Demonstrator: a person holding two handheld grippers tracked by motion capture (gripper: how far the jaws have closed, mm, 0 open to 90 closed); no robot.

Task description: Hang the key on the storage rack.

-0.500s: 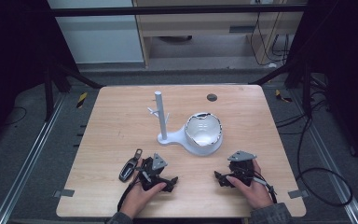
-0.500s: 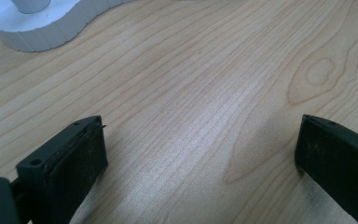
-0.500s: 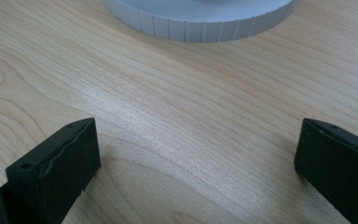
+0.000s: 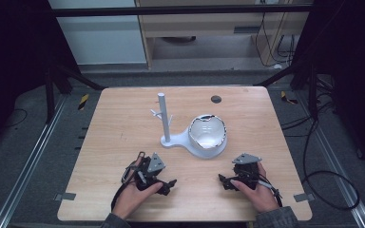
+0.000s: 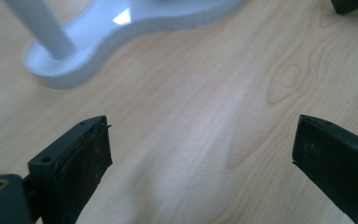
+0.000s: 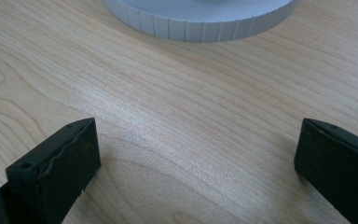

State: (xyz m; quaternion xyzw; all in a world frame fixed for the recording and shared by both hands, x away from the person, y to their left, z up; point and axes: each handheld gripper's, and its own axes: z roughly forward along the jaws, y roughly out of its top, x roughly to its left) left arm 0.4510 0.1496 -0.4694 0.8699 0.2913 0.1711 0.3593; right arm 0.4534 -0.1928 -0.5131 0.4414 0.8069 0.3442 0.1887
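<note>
1. My left tongs [image 4: 164, 183] and right tongs [image 4: 224, 180] both rest low on the light wooden table [image 4: 123, 123], near its front edge. Both are released, jaws wide apart, nothing between them.
2. The thing to work on is the white plastic stand with an upright post and round dish base [image 4: 180, 140]. It sits mid-table, just ahead of both tongs, between them.
3. A glossy white rounded bowl-like shell [image 4: 208, 133] sits in the dish, its rim looking chipped or dark-edged. I can't tell the material.
4. My guess is the stand is light, stiff and smooth, so it slides easily.
5. Best grips are the post [image 5: 42, 28] low down, or the ribbed dish rim [image 6: 200, 28].
6. I treat the shell as fragile, so light squeeze at the rim.
</note>
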